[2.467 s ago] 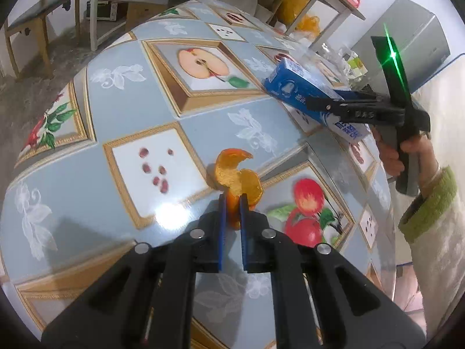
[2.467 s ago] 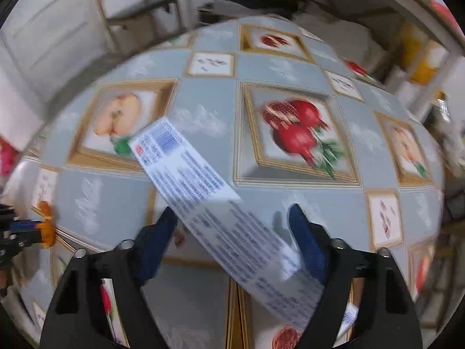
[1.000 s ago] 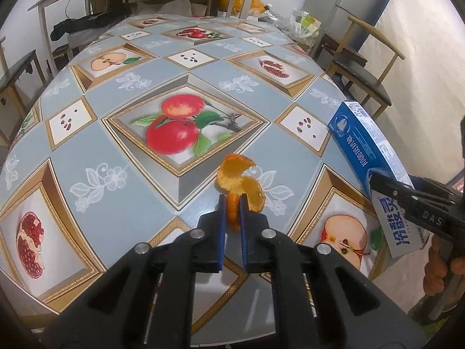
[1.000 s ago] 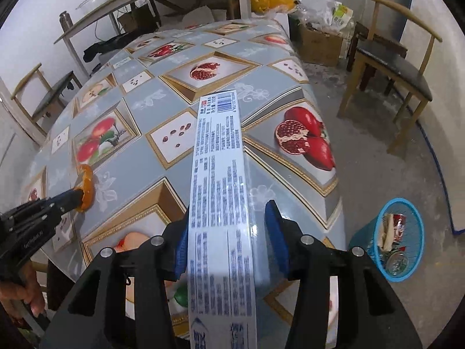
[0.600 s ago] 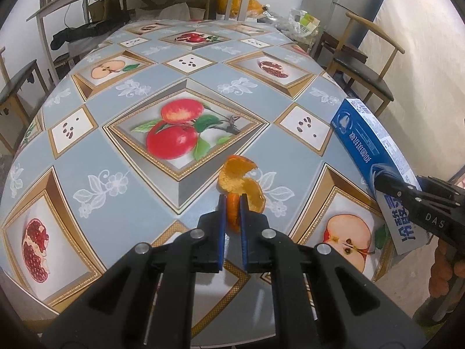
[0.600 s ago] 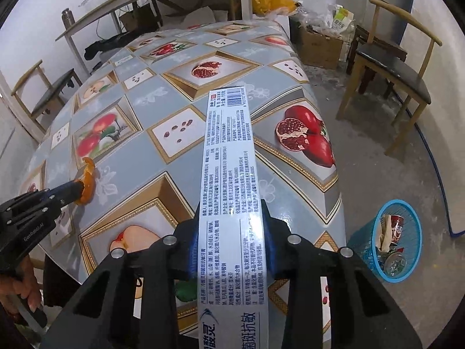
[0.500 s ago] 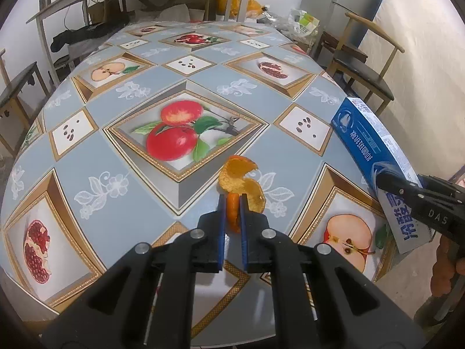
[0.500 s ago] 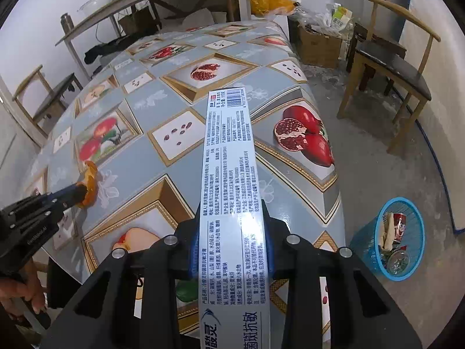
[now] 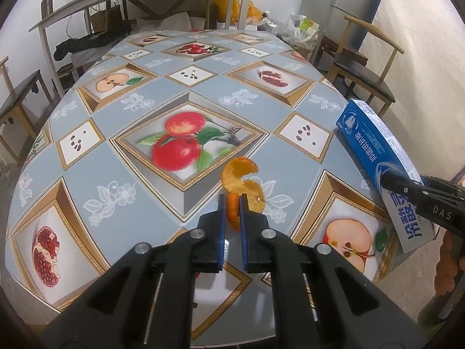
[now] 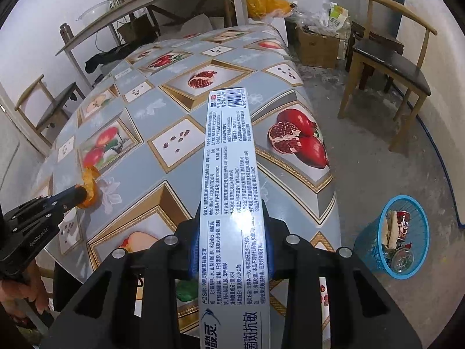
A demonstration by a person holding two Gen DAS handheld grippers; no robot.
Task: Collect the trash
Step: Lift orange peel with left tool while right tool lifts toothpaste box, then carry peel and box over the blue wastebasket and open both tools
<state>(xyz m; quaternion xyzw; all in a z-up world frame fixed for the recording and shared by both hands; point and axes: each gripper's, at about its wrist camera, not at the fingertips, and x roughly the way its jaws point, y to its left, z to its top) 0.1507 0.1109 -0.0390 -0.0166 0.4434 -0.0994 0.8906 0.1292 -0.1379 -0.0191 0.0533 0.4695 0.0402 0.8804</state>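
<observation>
Blue basket (image 10: pixel 375 250) on floor: red can (image 10: pixel 404 224), wrappers inside.

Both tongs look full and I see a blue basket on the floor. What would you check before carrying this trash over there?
1. Left tongs shut on the orange peel: ok.
2. Right tongs clamped on the toothpaste box, jaws having just closed in: ok.
3. Peel lifted off the tablecloth: cannot tell.
4. Blue basket in sight on the floor, right of the table: ok.
5. Room left in the basket, which already holds a can and scraps: ok, though crowded.
6. Floor between table and basket free of obstacles: ok.
</observation>
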